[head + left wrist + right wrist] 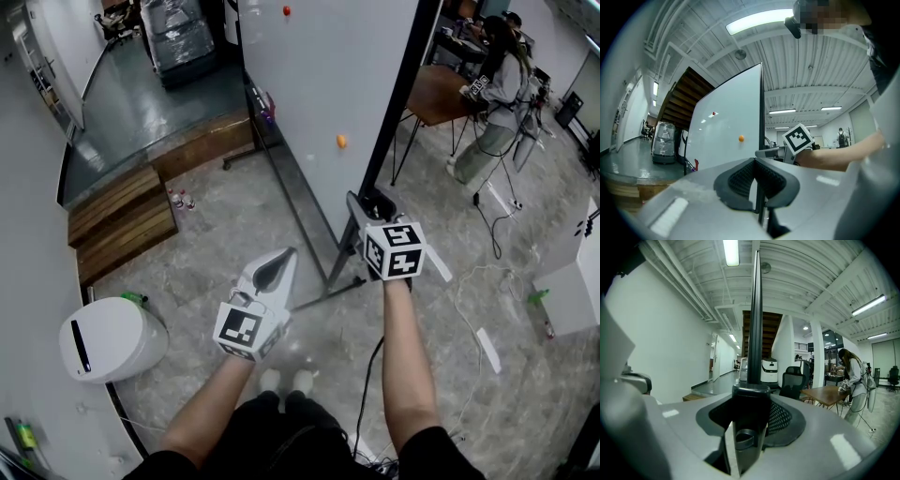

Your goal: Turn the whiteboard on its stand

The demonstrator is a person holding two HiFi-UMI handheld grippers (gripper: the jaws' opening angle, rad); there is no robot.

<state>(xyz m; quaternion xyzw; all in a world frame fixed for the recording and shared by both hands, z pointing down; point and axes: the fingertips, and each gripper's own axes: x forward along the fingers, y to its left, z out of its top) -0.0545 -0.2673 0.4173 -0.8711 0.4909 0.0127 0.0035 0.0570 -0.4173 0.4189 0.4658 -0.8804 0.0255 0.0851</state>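
The whiteboard (319, 75) stands tall in front of me, with an orange magnet (341, 141) and a red magnet (286, 11) on its white face. Its black side frame (403, 122) runs down to my right gripper (373, 208), which is shut on that frame. In the right gripper view the black frame post (754, 310) rises straight up from between the right gripper (751, 427) jaws. My left gripper (272, 272) hangs lower left of the board, shut and holding nothing. The left gripper view shows the left gripper (755, 185) pointing at the whiteboard (726, 131).
The stand's foot (323, 295) rests on the floor between the grippers. Wooden steps (122, 220) and a white robot unit (111, 337) are at the left. A wooden table (441, 94) and a person (497, 94) are at the back right, above cables (487, 225) on the floor.
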